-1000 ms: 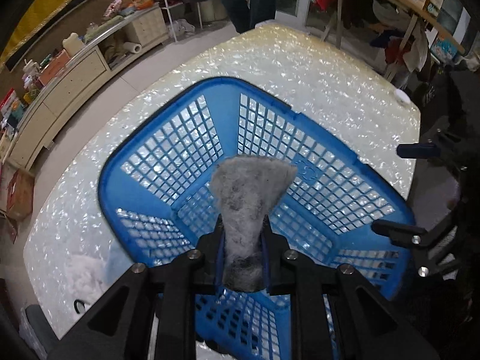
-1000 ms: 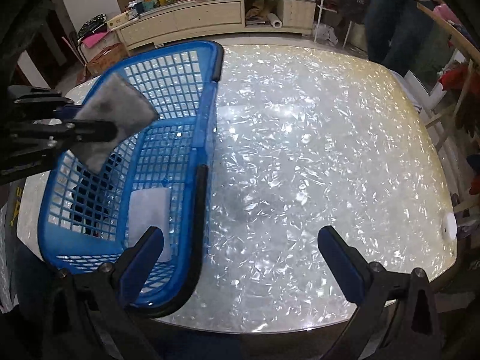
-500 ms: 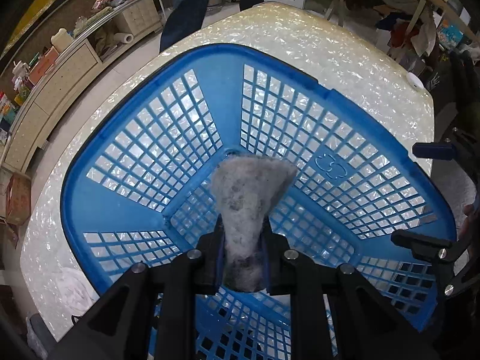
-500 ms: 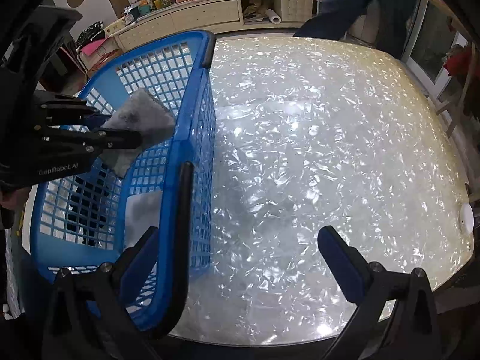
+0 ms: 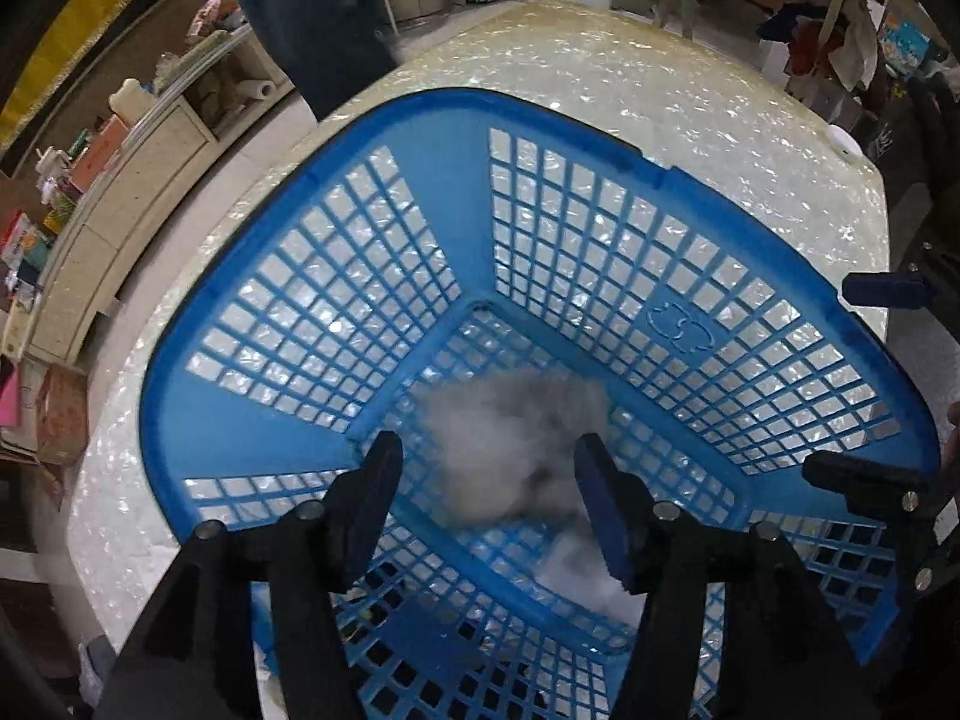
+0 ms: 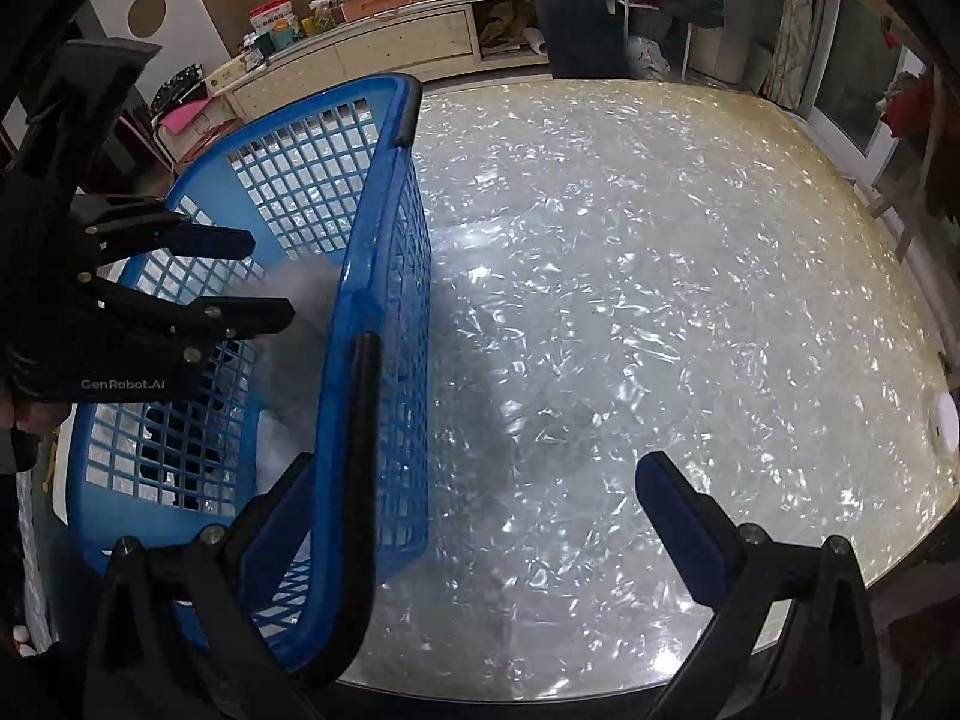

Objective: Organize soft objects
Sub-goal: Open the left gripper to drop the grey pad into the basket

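Observation:
A blue plastic lattice basket (image 5: 420, 138) stands on the pearly white table; the right wrist view shows it (image 6: 390, 192) at the left. My left gripper (image 5: 489, 507) is open above the basket's inside. A grey fluffy cloth (image 5: 510, 438), blurred, is below and between its fingers, free of them, inside the basket; it also shows in the right wrist view (image 6: 300, 288). A white soft piece (image 5: 576, 588) lies on the basket floor. My right gripper (image 6: 474, 516) is open and empty, its left finger (image 6: 282, 504) beside the basket's black handle (image 6: 360, 480).
The table top (image 6: 660, 300) spreads to the right of the basket, with a small white disc (image 6: 947, 426) at its right edge. A person in dark trousers (image 5: 312, 18) stands beyond the table. A cluttered sideboard (image 6: 384, 36) lines the back wall.
My left gripper has opened and let go of the grey cloth, which drops into the basket. The basket has come closer in both views.

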Motion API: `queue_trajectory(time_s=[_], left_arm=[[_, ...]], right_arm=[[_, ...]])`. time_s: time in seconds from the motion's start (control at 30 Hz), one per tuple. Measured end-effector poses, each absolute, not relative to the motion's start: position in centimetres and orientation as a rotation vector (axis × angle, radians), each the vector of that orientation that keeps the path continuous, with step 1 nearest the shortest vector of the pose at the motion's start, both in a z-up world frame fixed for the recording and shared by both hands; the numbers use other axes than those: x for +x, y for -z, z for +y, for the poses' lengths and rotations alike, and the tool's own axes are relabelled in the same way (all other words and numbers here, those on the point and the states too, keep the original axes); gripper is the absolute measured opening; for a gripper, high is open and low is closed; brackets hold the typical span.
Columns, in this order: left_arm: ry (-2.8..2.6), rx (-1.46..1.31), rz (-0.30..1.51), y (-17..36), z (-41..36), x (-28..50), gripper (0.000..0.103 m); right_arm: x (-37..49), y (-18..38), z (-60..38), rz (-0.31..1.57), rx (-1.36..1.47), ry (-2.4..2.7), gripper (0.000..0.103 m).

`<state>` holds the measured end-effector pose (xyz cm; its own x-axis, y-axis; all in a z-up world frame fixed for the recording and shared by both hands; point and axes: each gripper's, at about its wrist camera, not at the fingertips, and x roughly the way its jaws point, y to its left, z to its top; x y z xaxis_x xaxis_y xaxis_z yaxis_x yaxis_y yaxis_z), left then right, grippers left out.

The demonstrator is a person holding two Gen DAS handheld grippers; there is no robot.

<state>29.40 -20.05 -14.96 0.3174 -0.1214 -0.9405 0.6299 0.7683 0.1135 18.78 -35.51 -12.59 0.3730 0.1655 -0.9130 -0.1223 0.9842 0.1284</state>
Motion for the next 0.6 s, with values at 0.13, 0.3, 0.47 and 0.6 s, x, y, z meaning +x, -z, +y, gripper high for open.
queue_trajectory(time_s=[0.13,0.3,0.47,0.6], left_arm=[[0.526,0.531,1.148,14.4,-20.1,29.0,0.058],[0.507,0.547,1.134,13.4,-20.0,27.8,0.086],[0.528,0.550,1.086,11.2,-19.0,25.6,0.091],[0.528,0.505,1.090,9.6,-17.8,24.6,0.103]], right_arm=[[18.5,12.6,-35.7,1.179,0.054,-0.193,0.103],[17.8,12.0,-35.6,1.169,0.056,-0.185,0.103],[17.1,10.9,-35.2,1.152,0.072,-0.168,0.103],[16.3,9.8,-34.4,1.140,0.053,-0.178,0.103]])
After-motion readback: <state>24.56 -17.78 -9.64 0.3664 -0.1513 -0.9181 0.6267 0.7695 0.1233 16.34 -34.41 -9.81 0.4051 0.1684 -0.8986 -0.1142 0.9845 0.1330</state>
